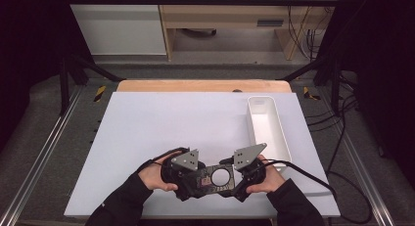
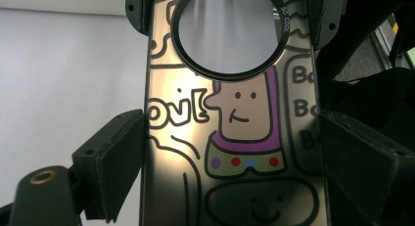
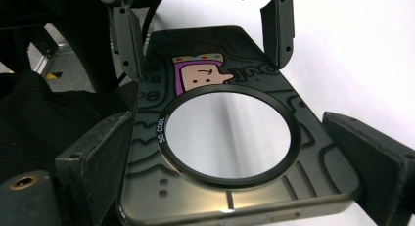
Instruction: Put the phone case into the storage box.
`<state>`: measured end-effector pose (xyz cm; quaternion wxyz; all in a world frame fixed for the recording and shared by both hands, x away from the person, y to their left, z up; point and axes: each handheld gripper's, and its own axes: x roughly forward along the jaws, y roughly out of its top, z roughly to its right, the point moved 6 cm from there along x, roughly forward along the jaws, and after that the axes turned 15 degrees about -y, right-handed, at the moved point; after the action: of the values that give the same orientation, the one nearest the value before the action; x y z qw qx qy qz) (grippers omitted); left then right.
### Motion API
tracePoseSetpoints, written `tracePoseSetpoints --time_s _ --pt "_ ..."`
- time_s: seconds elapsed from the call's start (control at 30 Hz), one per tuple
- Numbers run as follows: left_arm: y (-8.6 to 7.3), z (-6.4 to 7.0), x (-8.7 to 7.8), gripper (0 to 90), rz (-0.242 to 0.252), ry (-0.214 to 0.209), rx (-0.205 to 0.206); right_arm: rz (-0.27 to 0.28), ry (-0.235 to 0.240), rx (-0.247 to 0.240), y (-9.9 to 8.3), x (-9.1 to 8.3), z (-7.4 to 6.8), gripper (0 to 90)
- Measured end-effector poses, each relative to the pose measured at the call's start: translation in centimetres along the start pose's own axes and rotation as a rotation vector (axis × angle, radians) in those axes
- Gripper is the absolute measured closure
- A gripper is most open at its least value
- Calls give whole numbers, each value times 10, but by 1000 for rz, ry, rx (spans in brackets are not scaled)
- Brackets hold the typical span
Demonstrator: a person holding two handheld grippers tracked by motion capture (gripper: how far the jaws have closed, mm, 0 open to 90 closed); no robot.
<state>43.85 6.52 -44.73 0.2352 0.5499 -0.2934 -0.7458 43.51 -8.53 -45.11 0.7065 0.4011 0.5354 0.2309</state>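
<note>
A dark flat plate (image 1: 209, 181) with cartoon drawings and a round ringed window is held just above the near edge of the white table (image 1: 161, 128). My left gripper (image 1: 195, 179) is shut on its left end and my right gripper (image 1: 237, 179) on its right end. In the left gripper view the plate (image 2: 235, 113) runs away between the jaws of the left gripper (image 2: 230, 143), which press its two long edges. In the right gripper view the right gripper (image 3: 230, 143) clamps the plate (image 3: 205, 74) at the ringed end, with the other gripper's fingers (image 3: 128, 40) at the far end.
A long white tray (image 1: 266, 125) stands at the right side of the table, just beyond my right gripper. A cable (image 1: 313, 179) trails off to the right. A wooden edge (image 1: 203, 85) borders the back of the table.
</note>
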Motion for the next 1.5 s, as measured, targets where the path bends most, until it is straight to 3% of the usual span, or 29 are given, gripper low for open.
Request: tracePoseSetpoints --time_s 0.7,1.27,1.5 --pt "-5 -4 7 110 -25 -25 4 -15 5 -15 -1 0 -3 121" --pt "-2 -3 1 58 6 13 11 -6 -7 -4 2 -8 -2 127" --pt "-5 1 -5 24 -19 20 -1 -19 -19 -6 3 -15 0 127"
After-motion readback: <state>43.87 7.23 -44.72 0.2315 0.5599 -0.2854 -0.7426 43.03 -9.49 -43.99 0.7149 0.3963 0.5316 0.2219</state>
